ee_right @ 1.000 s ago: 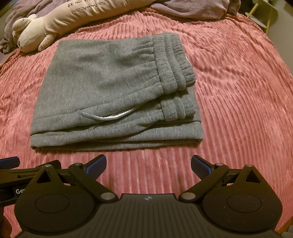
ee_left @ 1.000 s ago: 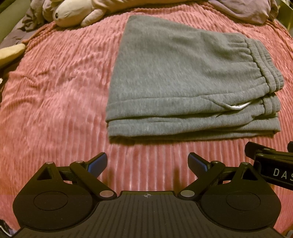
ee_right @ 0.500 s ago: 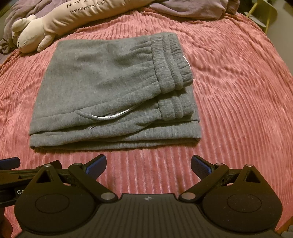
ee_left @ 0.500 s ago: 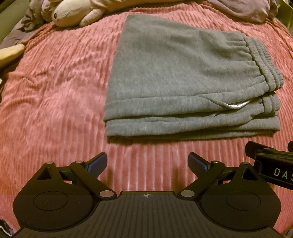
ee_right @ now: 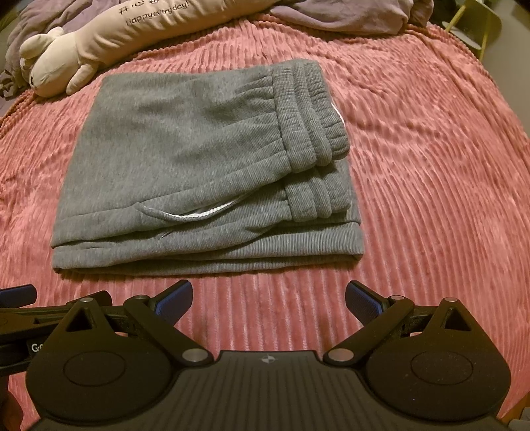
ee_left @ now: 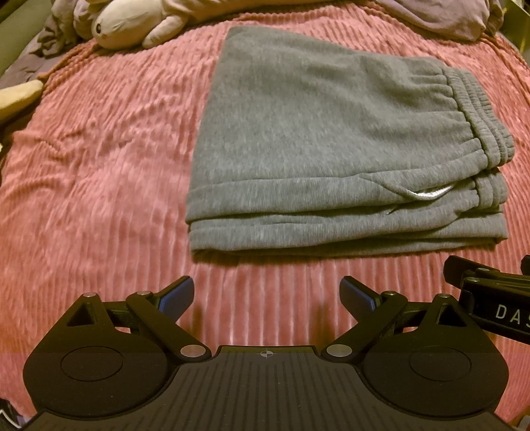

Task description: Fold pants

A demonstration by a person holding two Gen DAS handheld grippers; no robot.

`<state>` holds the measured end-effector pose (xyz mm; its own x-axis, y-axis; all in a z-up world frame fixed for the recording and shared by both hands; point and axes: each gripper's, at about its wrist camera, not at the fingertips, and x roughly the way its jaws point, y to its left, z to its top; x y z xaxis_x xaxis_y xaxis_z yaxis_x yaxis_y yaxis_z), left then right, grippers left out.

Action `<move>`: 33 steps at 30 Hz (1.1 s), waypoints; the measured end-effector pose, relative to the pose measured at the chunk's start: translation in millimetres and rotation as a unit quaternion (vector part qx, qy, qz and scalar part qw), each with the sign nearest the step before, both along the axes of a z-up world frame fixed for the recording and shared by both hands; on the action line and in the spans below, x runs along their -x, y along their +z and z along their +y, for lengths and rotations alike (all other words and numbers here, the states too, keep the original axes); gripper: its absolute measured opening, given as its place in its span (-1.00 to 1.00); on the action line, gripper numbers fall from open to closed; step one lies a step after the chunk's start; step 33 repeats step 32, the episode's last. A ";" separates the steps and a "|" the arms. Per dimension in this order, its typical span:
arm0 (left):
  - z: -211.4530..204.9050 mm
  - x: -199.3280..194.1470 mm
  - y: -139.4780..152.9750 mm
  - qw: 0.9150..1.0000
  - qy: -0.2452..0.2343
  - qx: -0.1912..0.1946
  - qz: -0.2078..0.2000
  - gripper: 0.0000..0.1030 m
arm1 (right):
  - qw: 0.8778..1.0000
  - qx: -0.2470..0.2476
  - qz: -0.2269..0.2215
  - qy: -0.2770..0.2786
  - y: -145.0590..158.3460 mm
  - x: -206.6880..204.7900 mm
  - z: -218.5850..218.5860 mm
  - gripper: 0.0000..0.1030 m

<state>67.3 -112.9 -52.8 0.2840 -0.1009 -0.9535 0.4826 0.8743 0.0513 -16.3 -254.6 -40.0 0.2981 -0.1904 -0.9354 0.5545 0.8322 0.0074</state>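
Fingers (ee_left: 175,296) of left gripper (ee_left: 266,295) spread, holding nothing; right gripper (ee_right: 269,296) fingers (ee_right: 362,302) likewise spread, empty. Both hover over bed (ee_right: 430,185), just short of pants (ee_right: 198,172). Pants grey, folded flat mid-bed, waistband at right. Plush (ee_right: 99,39) behind reads "Happy everyday!". Right gripper body at left view's edge lettered "DAS". Purple bedding (ee_left: 440,16) at far end.
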 end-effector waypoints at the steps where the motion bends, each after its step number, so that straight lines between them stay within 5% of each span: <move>1: -0.2 -0.4 -0.3 1.000 0.000 0.000 0.000 0.90 | 1.000 0.001 0.000 0.000 0.0 -0.9 -0.1 0.92; 33: -1.6 -7.4 -0.1 1.000 -0.004 0.002 0.002 0.90 | 1.000 0.004 -0.003 0.002 1.8 -9.7 -0.4 0.92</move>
